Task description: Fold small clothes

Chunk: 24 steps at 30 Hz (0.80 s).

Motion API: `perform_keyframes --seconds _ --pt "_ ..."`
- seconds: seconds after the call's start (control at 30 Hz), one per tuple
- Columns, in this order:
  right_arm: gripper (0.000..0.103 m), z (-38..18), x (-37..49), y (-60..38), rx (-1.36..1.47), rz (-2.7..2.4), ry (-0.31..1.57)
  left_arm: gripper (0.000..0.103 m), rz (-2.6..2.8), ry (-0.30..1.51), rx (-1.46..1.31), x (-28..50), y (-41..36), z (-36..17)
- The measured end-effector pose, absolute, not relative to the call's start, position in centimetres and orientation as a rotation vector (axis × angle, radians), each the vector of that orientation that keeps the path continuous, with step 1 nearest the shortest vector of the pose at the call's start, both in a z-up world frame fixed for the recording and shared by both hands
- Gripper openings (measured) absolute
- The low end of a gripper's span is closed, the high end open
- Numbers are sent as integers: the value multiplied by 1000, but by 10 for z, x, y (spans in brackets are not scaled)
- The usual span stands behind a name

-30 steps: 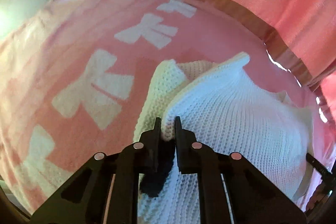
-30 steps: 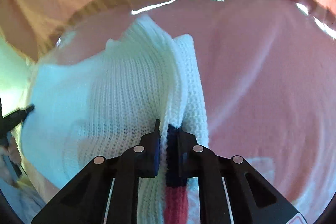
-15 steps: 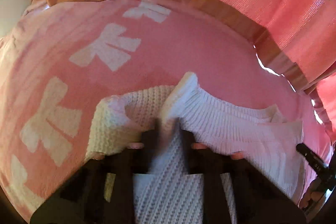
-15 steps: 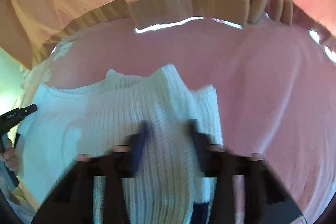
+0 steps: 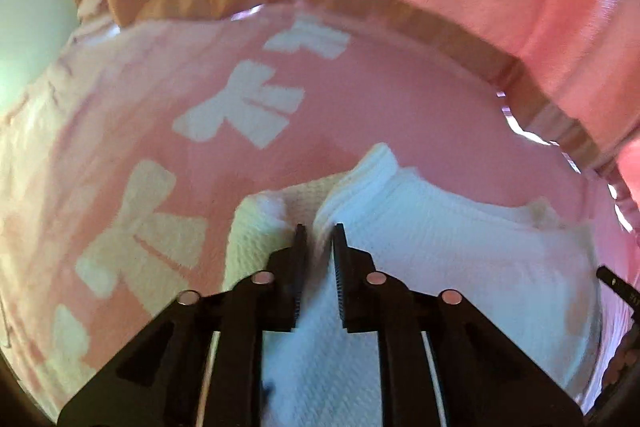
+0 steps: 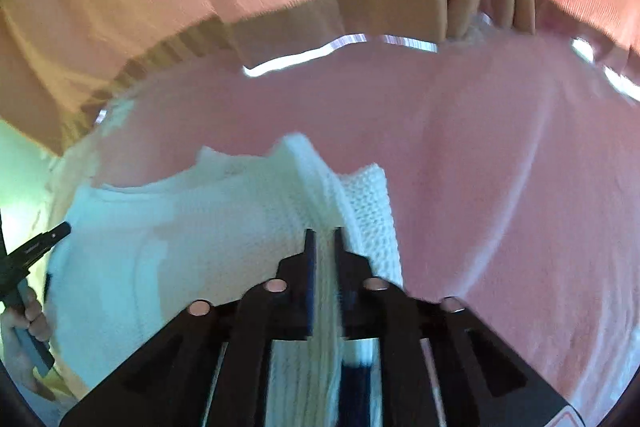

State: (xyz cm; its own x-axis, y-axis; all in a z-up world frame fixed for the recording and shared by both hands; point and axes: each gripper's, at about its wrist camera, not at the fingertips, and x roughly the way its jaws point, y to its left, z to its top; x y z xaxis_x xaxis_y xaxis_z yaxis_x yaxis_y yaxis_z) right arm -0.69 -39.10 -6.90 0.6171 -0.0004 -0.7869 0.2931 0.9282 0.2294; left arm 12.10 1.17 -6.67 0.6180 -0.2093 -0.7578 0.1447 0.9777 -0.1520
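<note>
A white knitted garment [image 5: 460, 247] lies on a pink cloth with white bows [image 5: 240, 107]; it also shows in the right wrist view [image 6: 192, 223]. My left gripper [image 5: 318, 231] is shut on a raised fold at the garment's left end. My right gripper [image 6: 323, 233] is shut on a raised fold at the garment's right end, with a knitted sleeve [image 6: 372, 203] just to its right. Each gripper holds its edge low, near the cloth. The other gripper shows at the frame edge in each view [image 6: 36, 251].
A pink curtain with a brown hem [image 5: 400, 11] hangs along the far edge of the surface and shows in the right wrist view [image 6: 280, 23]. Bare pink cloth [image 6: 520, 167] stretches to the right of the garment.
Both grippers have come down and forward with the garment's edges. The white knit, held up and draped a second ago, now lies lower and flatter on the pink cloth.
</note>
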Motion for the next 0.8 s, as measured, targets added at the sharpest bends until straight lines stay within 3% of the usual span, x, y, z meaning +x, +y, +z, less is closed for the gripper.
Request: perform_keyframes --seconds 0.03,0.07,0.1,0.37,0.43,0.47,0.5,0.53,0.6,0.73,0.8 --pt "46 -62 -18 -387 345 -161 873 28 -219 857 -65 110 10 -60" --pt "55 -59 -29 -382 336 -152 863 48 -220 844 -54 101 10 -56" --pt "55 -59 -39 -378 326 -145 863 56 -220 832 -47 91 11 -55" --pt "55 -99 -115 -343 277 -72 992 56 -256 895 -52 23 41 -83" --pt "50 -109 -127 -342 298 -49 1013 55 -231 866 -32 6 46 -86" --pt "39 -115 -130 -341 317 -36 1021 52 -233 864 -36 3 47 -88" --pt "14 -117 -131 -340 321 -34 1022 45 -235 868 -41 2 48 -90" --pt "8 -119 -131 -339 313 -32 1027 40 -230 874 -36 2 47 -90" --pt "7 -115 -130 -338 296 -50 1009 8 -207 883 -20 6 47 -90" --pt "6 -70 -153 -345 236 -111 894 7 -188 905 -59 7 63 -87" --pt "7 -83 -157 -361 204 -189 966 7 -178 907 -15 4 62 -92"
